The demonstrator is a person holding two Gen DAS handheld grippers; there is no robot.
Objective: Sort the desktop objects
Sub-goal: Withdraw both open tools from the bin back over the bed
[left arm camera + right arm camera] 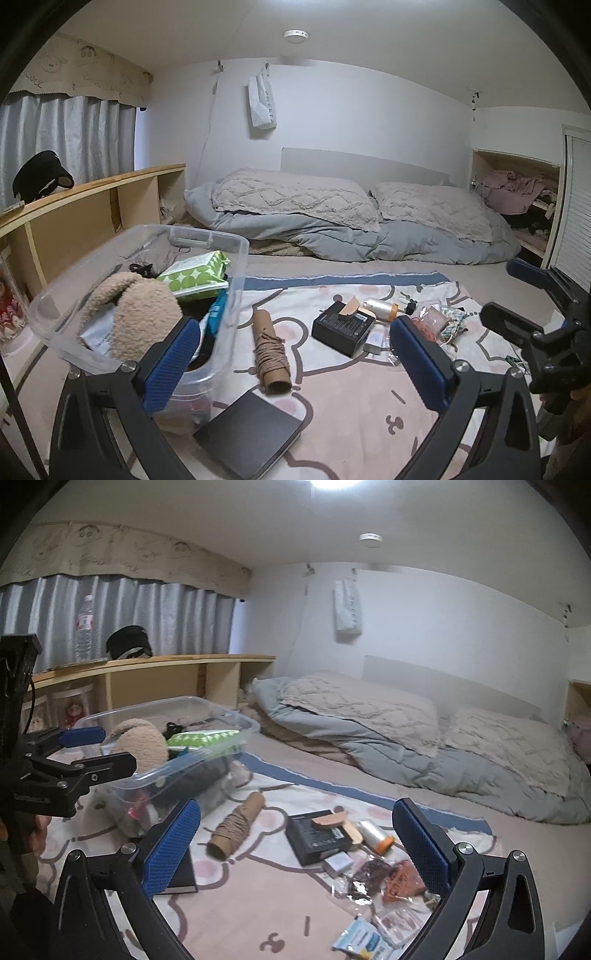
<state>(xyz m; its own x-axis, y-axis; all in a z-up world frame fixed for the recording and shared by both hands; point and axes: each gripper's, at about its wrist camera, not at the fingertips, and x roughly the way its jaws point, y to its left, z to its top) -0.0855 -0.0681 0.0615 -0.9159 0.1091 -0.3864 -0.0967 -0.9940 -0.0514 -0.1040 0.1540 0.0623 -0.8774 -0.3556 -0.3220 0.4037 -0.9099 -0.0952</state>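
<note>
The left gripper [295, 354] is held with its blue-padded jaws spread wide and nothing between them, above a pink cartoon-print blanket [354, 398] spread over a bed. The right gripper [297, 840] is likewise seen released and empty, its own blue pads framing the scattered clutter.

A clear plastic bin [236, 254] is set on the blanket's left side, already loaded with a fluffy beige plush item [144, 310] and a green-dotted packet [195, 275] (other contents are too jumbled to be told apart). Just beside the bin a cardboard tube [269, 350] wound with brown twine is laid flat, and a dark notebook [251, 439] is seen nearer the camera.

Further right, a black box [341, 326] is topped by a tan, flat wooden piece [350, 307], with a small clear bottle with an orange cap [380, 308] lying beside it. Small plastic sachets [384, 886] are strewn near the right gripper's fingers.

In the background, grey-beige pillows [295, 195] and a grey duvet [369, 236] are piled at the wall, and a black cap [40, 177] is rested on a wooden shelf [92, 192].
</note>
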